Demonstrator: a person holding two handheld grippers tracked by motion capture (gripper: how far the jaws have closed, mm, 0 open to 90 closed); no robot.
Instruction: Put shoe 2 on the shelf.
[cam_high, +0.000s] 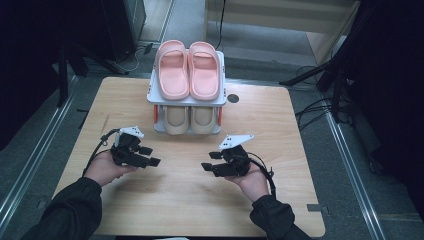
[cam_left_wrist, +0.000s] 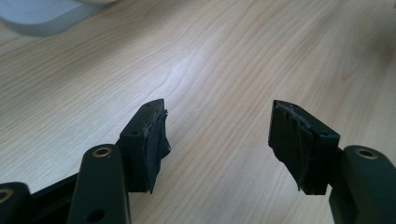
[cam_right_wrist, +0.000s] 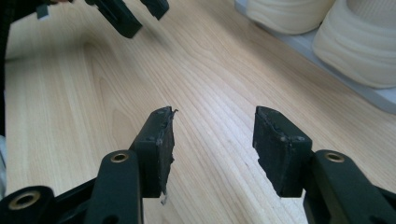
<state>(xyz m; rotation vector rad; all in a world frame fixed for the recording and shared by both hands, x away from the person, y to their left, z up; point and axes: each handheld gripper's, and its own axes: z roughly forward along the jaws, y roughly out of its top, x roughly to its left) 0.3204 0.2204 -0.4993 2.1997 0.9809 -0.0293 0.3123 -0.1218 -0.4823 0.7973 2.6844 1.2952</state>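
A white two-tier shoe rack (cam_high: 152, 95) stands at the far middle of the wooden table (cam_high: 190, 200). A pair of pink slippers (cam_high: 188, 69) lies on its top shelf and a pair of beige slippers (cam_high: 189, 120) on the lower one. My left gripper (cam_high: 150, 156) hovers low over the table, left of the rack's front, open and empty (cam_left_wrist: 217, 130). My right gripper (cam_high: 209, 167) is to the right, also open with nothing between its jaws (cam_right_wrist: 212, 135). The right gripper view shows the beige slippers (cam_right_wrist: 359, 46) and the left gripper (cam_right_wrist: 126, 14) farther off.
A small black disc (cam_high: 233, 98) lies on the table just right of the rack. A corner of the rack's base (cam_left_wrist: 42, 18) shows in the left gripper view. Dark stands and cables (cam_high: 320, 107) surround the table on the floor.
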